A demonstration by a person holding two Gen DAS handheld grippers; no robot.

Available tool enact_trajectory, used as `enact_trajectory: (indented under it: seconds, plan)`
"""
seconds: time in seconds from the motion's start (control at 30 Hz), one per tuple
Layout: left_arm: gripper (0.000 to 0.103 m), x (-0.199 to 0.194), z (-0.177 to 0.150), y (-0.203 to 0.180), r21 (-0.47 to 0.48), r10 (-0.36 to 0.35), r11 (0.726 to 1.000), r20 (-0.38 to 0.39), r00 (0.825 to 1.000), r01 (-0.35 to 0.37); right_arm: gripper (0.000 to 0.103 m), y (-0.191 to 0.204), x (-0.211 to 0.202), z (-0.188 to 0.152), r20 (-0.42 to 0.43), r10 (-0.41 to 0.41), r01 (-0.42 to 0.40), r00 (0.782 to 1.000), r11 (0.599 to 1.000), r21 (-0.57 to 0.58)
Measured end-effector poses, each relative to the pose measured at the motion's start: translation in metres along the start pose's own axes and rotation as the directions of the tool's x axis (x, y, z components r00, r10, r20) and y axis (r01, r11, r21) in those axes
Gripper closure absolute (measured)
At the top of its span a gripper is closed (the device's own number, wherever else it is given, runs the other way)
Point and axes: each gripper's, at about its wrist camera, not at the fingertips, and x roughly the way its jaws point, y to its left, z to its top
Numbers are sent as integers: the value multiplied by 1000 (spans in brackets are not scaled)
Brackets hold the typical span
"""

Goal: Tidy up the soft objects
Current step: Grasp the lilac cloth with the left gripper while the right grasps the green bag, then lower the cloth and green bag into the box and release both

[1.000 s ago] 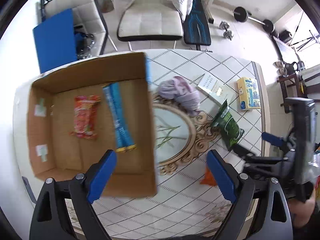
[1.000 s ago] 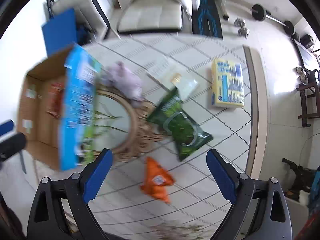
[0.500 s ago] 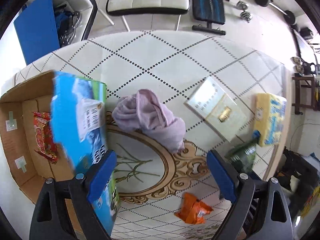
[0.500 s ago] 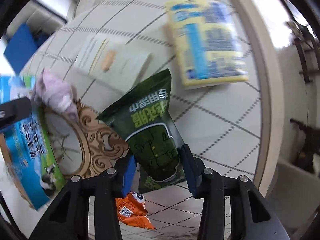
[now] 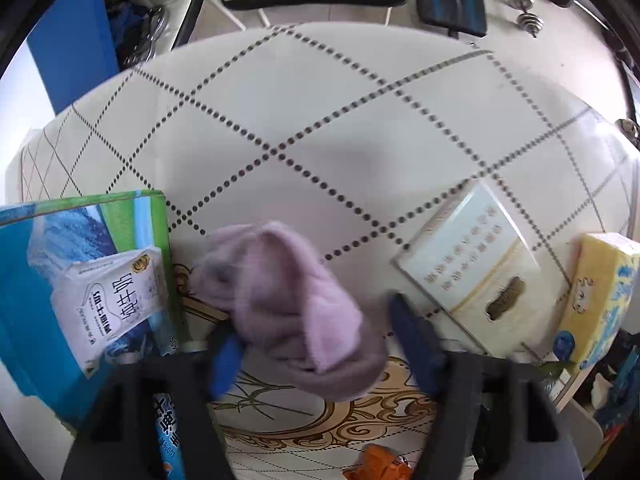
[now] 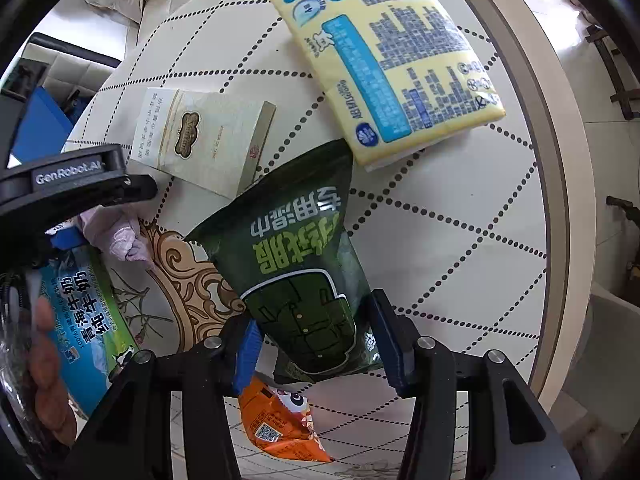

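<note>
Right claw (image 6: 316, 344) has closed on the green pouch (image 6: 296, 264), off the table at six o'clock; left claw (image 5: 316, 344), still wide, has dropped around the pink cloth (image 5: 288, 304), ready to grab.

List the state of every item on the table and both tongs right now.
left tongs: open, straddling the cloth
pink cloth: crumpled, on the table
right tongs: shut on the green pouch
green pouch: pinched at its lower end
yellow tissue pack: flat, sealed
cream box: flat, closed
orange packet: lying under the pouch's end
</note>
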Motion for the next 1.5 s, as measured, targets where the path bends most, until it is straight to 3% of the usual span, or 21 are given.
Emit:
enact_trajectory:
  seconds: [0.17, 0.4, 0.53, 0.73, 0.97, 1.13, 1.27, 1.5]
  plan:
    - [56, -14, -22, -7, 89, 14, 996, 65, 998, -20, 60, 15, 4, -5, 13, -24, 24, 1000, 1000, -19]
    - [56, -61, -81, -5, 150, -96, 986, 162, 982, 72, 66, 16, -18, -19, 41, 23, -23, 999, 1000, 2]
    - [56, -102, -120, 14, 189, -170, 974, 225, 959, 129, 67, 24, -43, -39, 72, 63, -63, 995, 998, -15]
    - [56, -155, -157, 82, 205, -239, 962, 301, 923, 182, 67, 70, -99, -84, 138, 157, -143, 978, 984, -108]
    - [56, -187, -176, 183, 142, -209, 976, 374, 904, 166, 67, 175, -143, -124, 146, 247, -199, 958, 938, -282]
    - [56, -180, -169, 257, 72, -133, 991, 380, 915, 114, 67, 251, -140, -140, 122, 248, -193, 961, 918, -346]
    - [56, -155, -148, 301, 38, -65, 998, 348, 935, 55, 67, 310, -104, -137, 75, 190, -151, 979, 921, -360]
    - [56, -93, -94, 345, 29, -20, 999, 235, 972, 14, 67, 356, -31, -120, -18, 79, -81, 997, 942, -326]
